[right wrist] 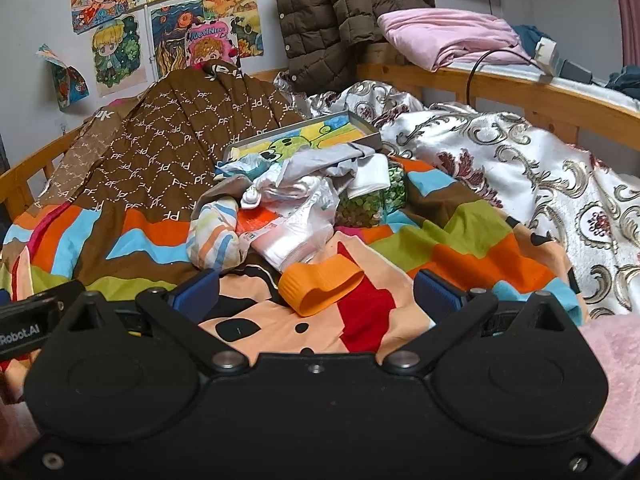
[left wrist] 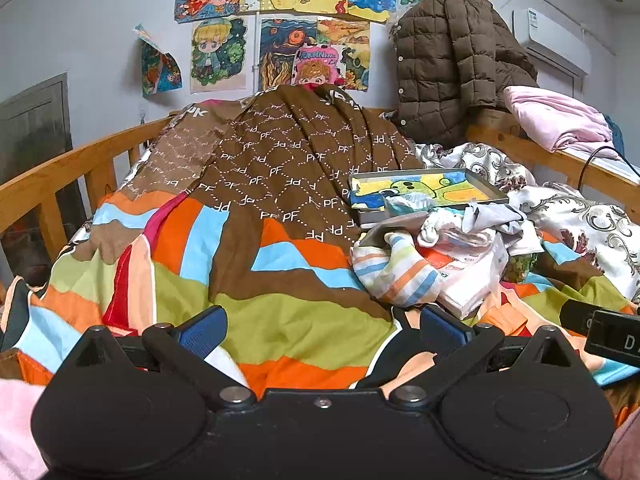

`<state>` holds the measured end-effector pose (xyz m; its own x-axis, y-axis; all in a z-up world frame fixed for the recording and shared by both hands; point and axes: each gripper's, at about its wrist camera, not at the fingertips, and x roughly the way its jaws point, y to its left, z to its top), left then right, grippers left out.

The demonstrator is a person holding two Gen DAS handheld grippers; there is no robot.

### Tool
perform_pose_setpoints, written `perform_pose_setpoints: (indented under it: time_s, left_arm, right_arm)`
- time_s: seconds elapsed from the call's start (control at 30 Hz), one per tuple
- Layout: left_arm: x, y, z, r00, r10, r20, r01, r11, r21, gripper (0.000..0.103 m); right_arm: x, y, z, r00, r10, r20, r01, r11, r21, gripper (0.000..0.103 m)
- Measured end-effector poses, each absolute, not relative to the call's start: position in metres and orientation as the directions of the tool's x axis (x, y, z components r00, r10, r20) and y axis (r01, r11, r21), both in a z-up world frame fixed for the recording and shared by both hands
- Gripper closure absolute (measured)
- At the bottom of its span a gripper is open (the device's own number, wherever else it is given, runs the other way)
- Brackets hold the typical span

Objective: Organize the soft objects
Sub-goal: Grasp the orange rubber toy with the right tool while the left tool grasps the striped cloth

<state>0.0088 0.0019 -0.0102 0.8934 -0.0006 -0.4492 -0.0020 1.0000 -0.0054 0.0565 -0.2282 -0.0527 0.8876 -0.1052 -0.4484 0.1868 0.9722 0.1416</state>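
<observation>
Jaws wide apart and empty on both the left gripper (left wrist: 322, 330) and right gripper (right wrist: 316, 294), each hovering low over the colourful striped quilt (left wrist: 280, 320) at bottom centre of its frame. Pile of soft things sits mid-frame on the bed: striped sock (right wrist: 214, 236), white plastic bag (right wrist: 296, 236), grey-white cloth bundle (right wrist: 320, 168), touching a framed drawing (right wrist: 304, 136) behind it. Orange band (right wrist: 320, 286) lies on the quilt between the right jaws; brown quilted jacket (right wrist: 332, 20) hangs upper centre, pink folded blanket (right wrist: 448, 34) upper right.
</observation>
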Motion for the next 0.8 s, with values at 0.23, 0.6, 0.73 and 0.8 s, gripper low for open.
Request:
perform_pose_setpoints:
  time_s: [0.23, 0.6, 0.73, 0.8]
  left_arm:
    - [0.039, -0.005, -0.009, 0.893, -0.041, -0.449, 0.035, 0.999, -0.023, 0.001]
    - [0.122, -0.040, -0.019, 0.856, -0.176, -0.486, 0.231, 0.971, 0.055, 0.001]
    - [0.150, -0.042, -0.031, 0.819, -0.213, -0.533, 0.285, 0.957, 0.054, 0.001]
    - [0.165, -0.040, -0.035, 0.807, -0.231, -0.544, 0.292, 0.956, 0.026, 0.001]
  right_arm:
    - [0.076, -0.230, -0.057, 0.880, -0.056, -0.472, 0.151, 0.974, 0.168, 0.000]
    - [0.119, -0.251, -0.070, 0.883, 0.026, -0.469, 0.083, 0.974, 0.210, 0.001]
    - [0.146, -0.240, -0.071, 0.884, 0.052, -0.464, -0.032, 0.998, 0.051, 0.001]
    - [0.160, -0.237, -0.073, 0.877, 0.061, -0.477, -0.074, 0.997, -0.008, 0.001]
